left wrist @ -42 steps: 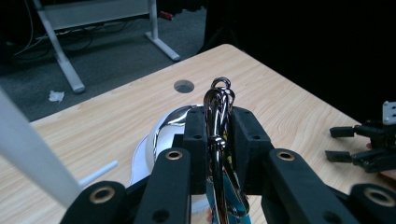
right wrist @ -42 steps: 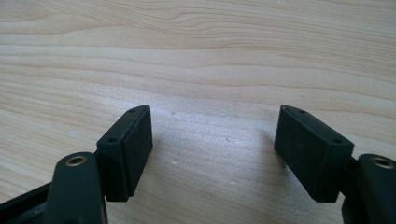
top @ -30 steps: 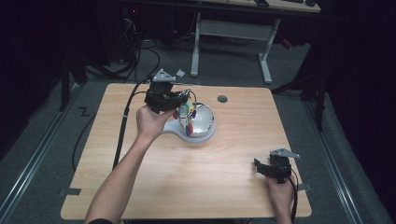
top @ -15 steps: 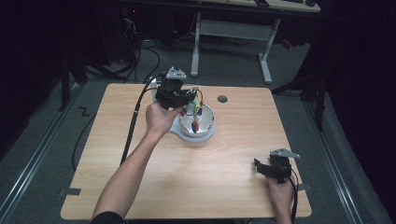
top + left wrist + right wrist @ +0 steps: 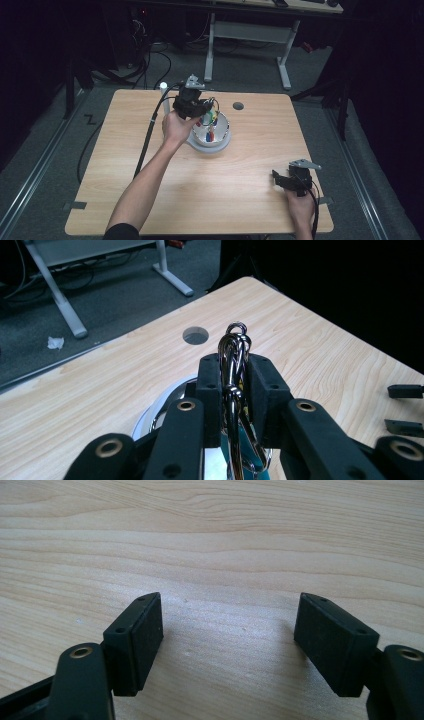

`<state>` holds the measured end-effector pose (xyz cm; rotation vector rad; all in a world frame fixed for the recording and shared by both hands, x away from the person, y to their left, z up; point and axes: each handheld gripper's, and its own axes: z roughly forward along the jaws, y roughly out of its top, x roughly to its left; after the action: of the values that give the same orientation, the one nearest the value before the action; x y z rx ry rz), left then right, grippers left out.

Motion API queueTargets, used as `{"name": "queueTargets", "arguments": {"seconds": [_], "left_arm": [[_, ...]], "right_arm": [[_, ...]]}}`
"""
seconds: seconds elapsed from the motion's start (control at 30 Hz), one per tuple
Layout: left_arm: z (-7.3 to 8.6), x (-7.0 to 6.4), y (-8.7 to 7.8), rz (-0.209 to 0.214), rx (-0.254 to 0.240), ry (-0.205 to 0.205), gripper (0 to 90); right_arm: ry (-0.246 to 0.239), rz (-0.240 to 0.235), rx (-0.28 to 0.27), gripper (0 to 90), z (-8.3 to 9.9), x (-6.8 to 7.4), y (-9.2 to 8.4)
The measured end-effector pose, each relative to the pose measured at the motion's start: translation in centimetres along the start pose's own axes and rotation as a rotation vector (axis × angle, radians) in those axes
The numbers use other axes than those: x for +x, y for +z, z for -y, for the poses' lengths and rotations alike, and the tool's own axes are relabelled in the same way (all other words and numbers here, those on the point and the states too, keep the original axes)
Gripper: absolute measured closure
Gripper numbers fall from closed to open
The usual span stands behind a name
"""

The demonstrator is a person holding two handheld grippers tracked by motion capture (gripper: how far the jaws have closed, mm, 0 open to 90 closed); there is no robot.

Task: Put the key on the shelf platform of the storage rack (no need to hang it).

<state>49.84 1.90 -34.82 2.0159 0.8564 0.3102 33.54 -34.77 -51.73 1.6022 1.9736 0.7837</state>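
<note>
My left gripper (image 5: 204, 115) hangs over a round white and silver bowl (image 5: 221, 144) at the table's back middle. In the left gripper view its jaws (image 5: 234, 365) are shut on a bunch of shiny metal carabiners (image 5: 235, 346), which stand up between the pads, with the bowl's rim (image 5: 149, 416) just below. Several coloured pieces (image 5: 210, 125) lie in the bowl. My right gripper (image 5: 276, 180) rests near the front right corner of the wooden table (image 5: 125, 150). Its jaws (image 5: 227, 630) stand open over bare wood with nothing between them.
A round cable hole (image 5: 238, 106) sits in the tabletop behind the bowl. A black cable (image 5: 148, 140) trails from the left gripper across the table's left part. A desk frame (image 5: 285, 60) stands on the floor beyond the far edge.
The left hand has moved right and down with the carabiners, from the bowl's left side to over the bowl. The right gripper has kept still.
</note>
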Motion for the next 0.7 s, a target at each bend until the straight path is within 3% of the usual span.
{"name": "queueTargets", "arguments": {"seconds": [0.7], "left_arm": [[2.9,0.6,3.8,-0.005,0.072,-0.025,76.4]], "right_arm": [[0.001,0.002,0.002,27.9,0.0,0.1,0.0]]}}
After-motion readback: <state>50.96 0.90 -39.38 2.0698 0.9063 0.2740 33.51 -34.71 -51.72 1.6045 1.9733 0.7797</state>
